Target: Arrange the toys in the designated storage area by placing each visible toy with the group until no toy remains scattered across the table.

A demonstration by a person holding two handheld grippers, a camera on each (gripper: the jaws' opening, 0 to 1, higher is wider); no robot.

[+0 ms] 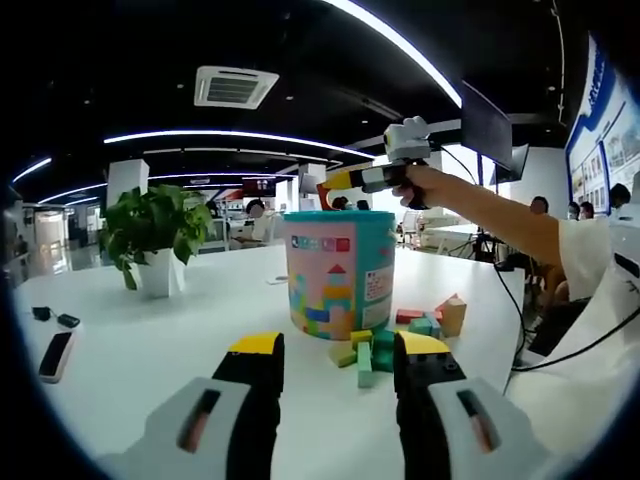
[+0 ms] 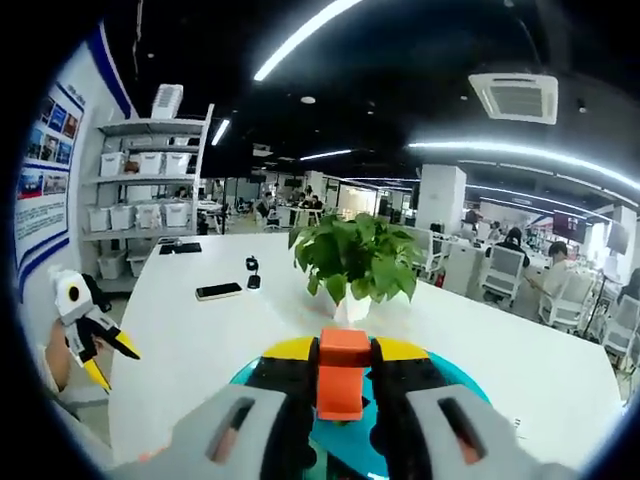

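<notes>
A teal and pink toy bucket (image 1: 340, 272) stands on the white table (image 1: 150, 350). Several loose wooden blocks (image 1: 400, 335) in green, teal, red and tan lie at its right foot. My left gripper (image 1: 338, 348) hovers low in front of them, open and empty. A hand holds my right gripper (image 1: 345, 182) above the bucket's mouth. In the right gripper view that gripper (image 2: 343, 352) is shut on an orange-red block (image 2: 343, 385), with the teal bucket rim (image 2: 445, 378) right under it. The left gripper (image 2: 100, 348) shows at the far left, jaws apart.
A potted plant (image 1: 158, 240) stands on the left of the table, also seen as the plant (image 2: 355, 262) beyond the bucket. A phone (image 1: 55, 355) and small dark items (image 1: 55, 318) lie near the left edge. A person's arm (image 1: 500, 215) and a cable (image 1: 560, 350) cross the right side.
</notes>
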